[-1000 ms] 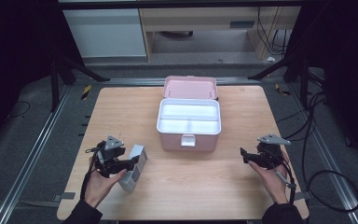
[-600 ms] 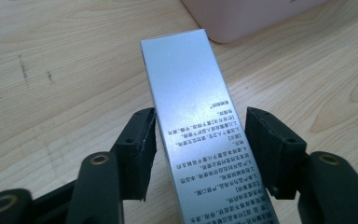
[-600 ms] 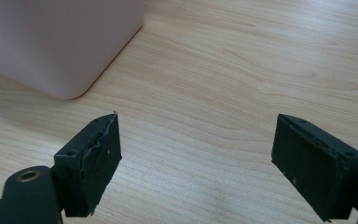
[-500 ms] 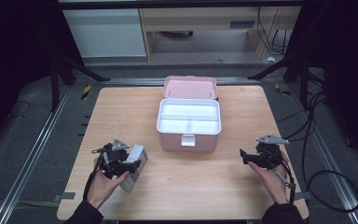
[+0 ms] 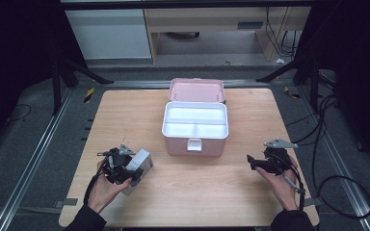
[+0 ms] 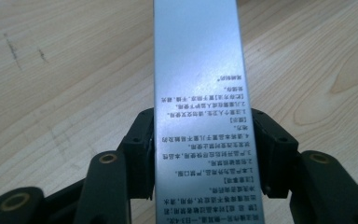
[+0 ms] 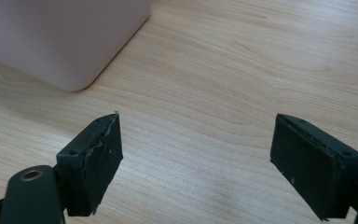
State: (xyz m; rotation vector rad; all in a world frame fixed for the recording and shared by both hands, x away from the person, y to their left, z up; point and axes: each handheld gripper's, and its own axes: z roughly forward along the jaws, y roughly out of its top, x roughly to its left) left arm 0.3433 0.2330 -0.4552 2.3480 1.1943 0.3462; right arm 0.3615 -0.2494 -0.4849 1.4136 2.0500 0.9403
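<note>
The left gripper (image 5: 131, 169), its jaws just closed in, clamps a silver carton (image 6: 200, 93) by both sides above the wooden table (image 5: 207, 192). The right gripper (image 7: 196, 161) gapes empty, a pink storage box (image 5: 195, 127) just beyond it.

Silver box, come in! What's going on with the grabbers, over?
Left gripper just closed, jaws pressing the silver printed cardboard box. Right gripper open, empty, near the pink plastic case. Wooden table between box and case unobstructed.
</note>
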